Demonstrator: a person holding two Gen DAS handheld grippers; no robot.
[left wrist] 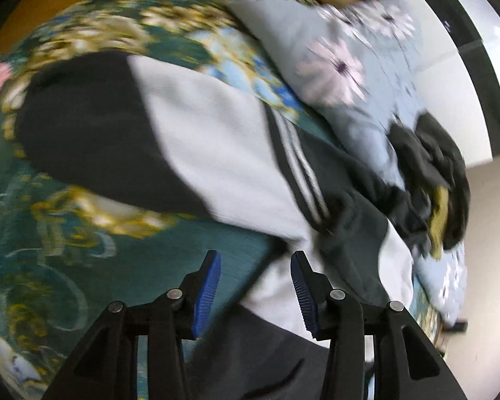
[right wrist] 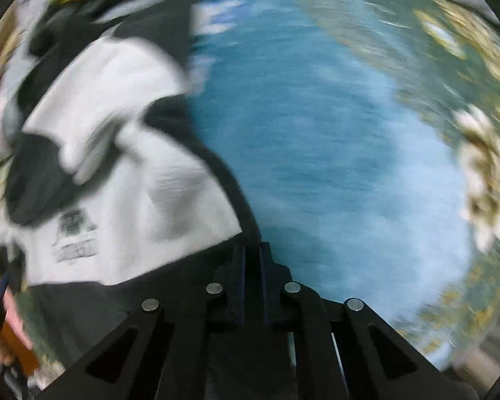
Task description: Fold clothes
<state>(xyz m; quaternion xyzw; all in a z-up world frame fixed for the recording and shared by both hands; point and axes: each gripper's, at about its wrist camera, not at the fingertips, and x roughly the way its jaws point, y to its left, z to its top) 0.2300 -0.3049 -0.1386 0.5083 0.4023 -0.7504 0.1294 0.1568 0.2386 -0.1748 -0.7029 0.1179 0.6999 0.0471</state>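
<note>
Black-and-white jacket [left wrist: 216,146] spread on the green floral bedspread [left wrist: 66,260]. Left tongs [left wrist: 256,291] released above its hem; right tongs [right wrist: 252,283] clenched on a dark edge. Soft, light, limp cloth: best pinched at hems or seams.

Both views are smeared by motion blur. In the right wrist view the printed mark [right wrist: 74,237] on the white panel of the black-and-white garment [right wrist: 140,180] is illegible, and the bedspread [right wrist: 333,153] pattern dissolves into streaks. The right gripper [right wrist: 252,260] fingers meet over dark cloth; whether fabric is actually pinched cannot be determined. In the left wrist view the garment runs beneath the left gripper [left wrist: 256,266] and off the lower edge. The dark heap [left wrist: 430,180] on the pale floral quilt [left wrist: 346,76] cannot be identified.
</note>
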